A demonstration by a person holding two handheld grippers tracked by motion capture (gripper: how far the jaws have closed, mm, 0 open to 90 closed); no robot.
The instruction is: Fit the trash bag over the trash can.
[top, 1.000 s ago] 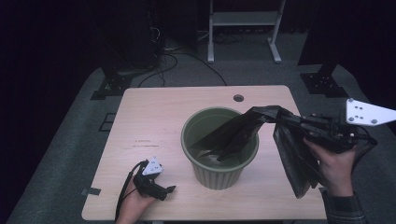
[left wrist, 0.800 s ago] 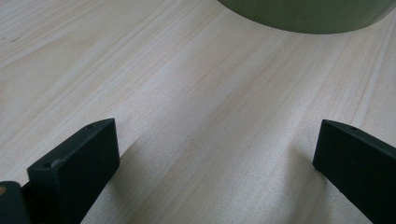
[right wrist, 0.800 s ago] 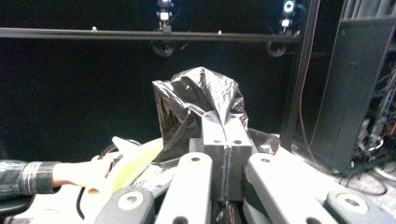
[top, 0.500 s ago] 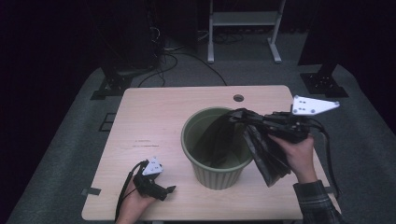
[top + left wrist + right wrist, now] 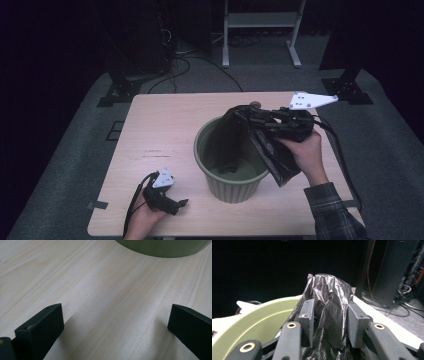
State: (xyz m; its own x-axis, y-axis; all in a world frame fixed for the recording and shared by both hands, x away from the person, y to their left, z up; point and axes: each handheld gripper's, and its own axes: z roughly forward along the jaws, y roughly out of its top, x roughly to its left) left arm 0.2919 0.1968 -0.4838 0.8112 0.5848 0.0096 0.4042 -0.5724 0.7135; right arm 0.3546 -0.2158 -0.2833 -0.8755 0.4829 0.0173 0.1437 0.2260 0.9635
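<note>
Wood of the table point(image 5: 165, 130) lies bare on your left side, with lots of room to move. Your left gripper point(image 5: 167, 200) rests near the front edge, and its jaws are spread wide with nothing but bare wood between them. Just to its right stands the green bucket point(image 5: 232, 182), close to that same front edge. The black bag point(image 5: 272, 150) hangs over the bucket's right rim, part inside and part outside. Your right gripper point(image 5: 252, 117) sits at that rim; its jaws have just been opening, and a bunch of bag is between them. You cannot see the bag's bottom inside the dark bucket. Your sleeve point(image 5: 335, 215) is cut off at the picture's edge.
</note>
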